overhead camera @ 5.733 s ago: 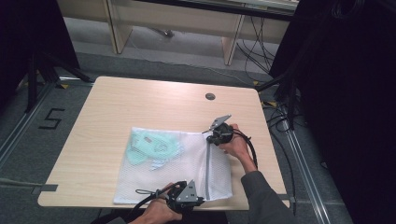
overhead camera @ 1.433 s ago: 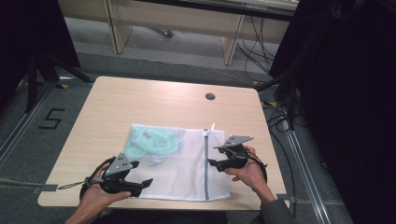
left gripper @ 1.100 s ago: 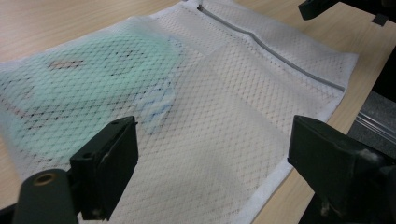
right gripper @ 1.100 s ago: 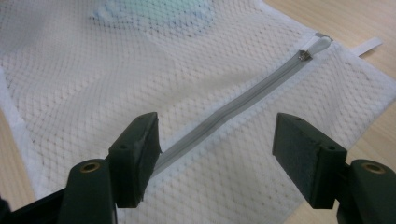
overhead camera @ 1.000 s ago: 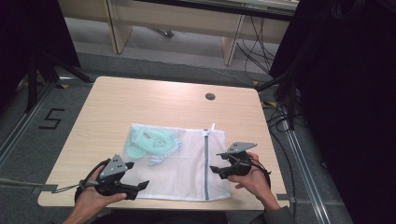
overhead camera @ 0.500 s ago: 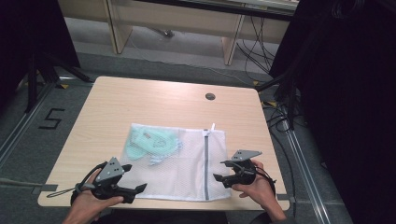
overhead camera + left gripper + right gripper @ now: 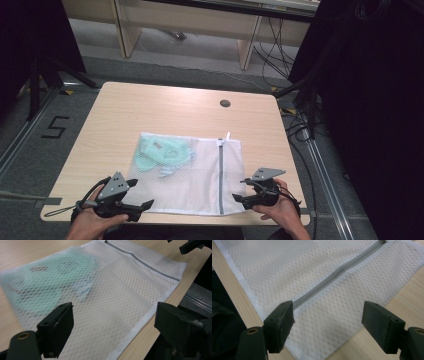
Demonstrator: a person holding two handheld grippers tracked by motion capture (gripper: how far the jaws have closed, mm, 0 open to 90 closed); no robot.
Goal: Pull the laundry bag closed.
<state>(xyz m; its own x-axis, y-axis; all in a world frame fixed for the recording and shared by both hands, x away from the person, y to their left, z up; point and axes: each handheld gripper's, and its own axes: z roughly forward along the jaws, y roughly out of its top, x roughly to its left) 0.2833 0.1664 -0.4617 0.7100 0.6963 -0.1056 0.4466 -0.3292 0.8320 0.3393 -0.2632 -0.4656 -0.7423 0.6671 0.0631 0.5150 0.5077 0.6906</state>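
A light wooden table (image 7: pixel 150 115) carries a white mesh laundry bag (image 7: pixel 200 175) lying flat across its near half, the bag's near hem close to the person's edge of the tabletop. A pale green garment (image 7: pixel 162 152) is folded inside the bag's left portion, its colour showing through the netting; in the left gripper view the same garment (image 7: pixel 47 282) looks blurred behind the mesh. A grey zipper (image 7: pixel 220 175) runs from the far hem to the near hem through the bag's right portion, and the right gripper view shows the zipper (image 7: pixel 337 273) closed along the stretch it covers. At the near left corner of the table the person's left hand (image 7: pixel 92 225) holds the left gripper (image 7: pixel 145 207), its jaws spread wide and empty, poised just over the bag's near left corner. At the near right, the right hand (image 7: pixel 280 212) holds the right gripper (image 7: pixel 240 192), jaws likewise wide apart with nothing between them, hovering at the bag's near right corner beside the zipper's end. A small dark round grommet (image 7: pixel 225 103) sits in the tabletop well beyond the bag.
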